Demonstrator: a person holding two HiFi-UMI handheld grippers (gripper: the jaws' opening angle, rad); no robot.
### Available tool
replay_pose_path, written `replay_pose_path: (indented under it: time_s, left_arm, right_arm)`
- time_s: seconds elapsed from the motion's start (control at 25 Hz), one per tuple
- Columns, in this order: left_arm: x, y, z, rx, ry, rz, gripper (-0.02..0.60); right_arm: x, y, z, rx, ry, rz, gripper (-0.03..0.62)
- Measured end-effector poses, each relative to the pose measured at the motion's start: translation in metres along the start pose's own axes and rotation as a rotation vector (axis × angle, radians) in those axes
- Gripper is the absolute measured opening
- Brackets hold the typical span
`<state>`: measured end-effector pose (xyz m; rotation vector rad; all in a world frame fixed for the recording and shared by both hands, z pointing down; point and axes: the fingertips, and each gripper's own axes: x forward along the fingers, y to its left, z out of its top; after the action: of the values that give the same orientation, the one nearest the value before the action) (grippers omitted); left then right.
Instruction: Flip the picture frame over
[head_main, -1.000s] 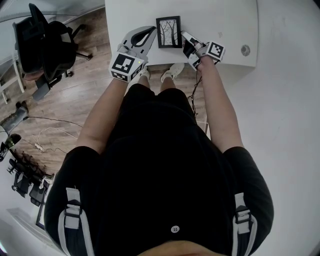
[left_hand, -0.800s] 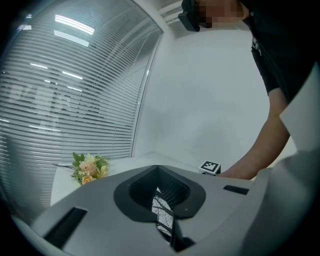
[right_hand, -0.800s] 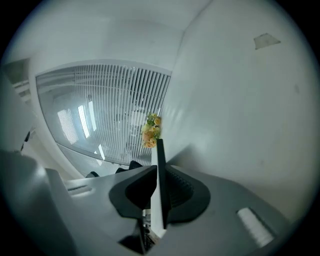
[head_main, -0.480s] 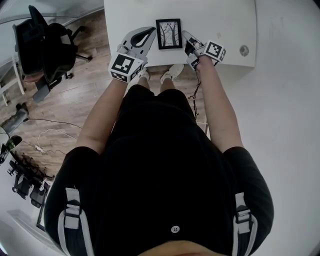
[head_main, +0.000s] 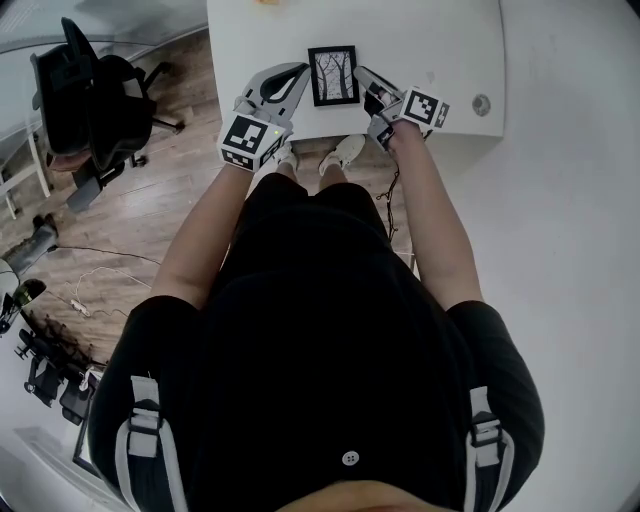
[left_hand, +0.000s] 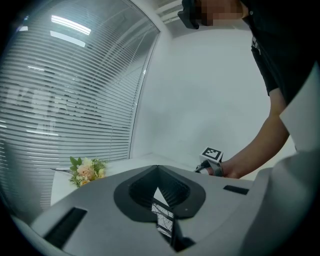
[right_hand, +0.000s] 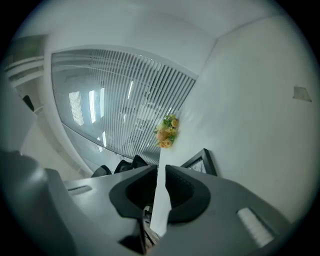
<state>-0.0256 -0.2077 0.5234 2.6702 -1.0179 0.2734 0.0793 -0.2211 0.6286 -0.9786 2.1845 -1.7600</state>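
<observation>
frame (head_main: 333, 75) face up at table (head_main: 445, 40) front edge; left claw (head_main: 299, 70), right claw (head_main: 361, 72) closed, empty. risk: prying skids frame off edge.

There is one table (head_main: 440, 40). On it are one picture frame (head_main: 333, 75) by the near edge, one round cap (head_main: 481, 104) near the right edge and one bunch of flowers (left_hand: 86, 170) at the far edge. There are two grippers, the left gripper (head_main: 298, 72) and the right gripper (head_main: 362, 73). There are also one office chair (head_main: 90, 100) and two shoes (head_main: 345, 150).
</observation>
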Motion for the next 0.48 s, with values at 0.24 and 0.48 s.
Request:
replay_pose_path:
  time_s: [0.24, 0.48]
  left_arm:
    - [-0.009, -0.005, 0.004, 0.009, 0.025, -0.006, 0.006]
    - [-0.018, -0.016, 0.019, 0.015, 0.002, -0.016, 0.006]
  right_arm:
    - [-0.002, 0.061, 0.005, -0.156, 0.032, 0.053, 0.049]
    - [-0.017, 0.112, 0.001, -0.412, 0.07, 0.05, 0.049]
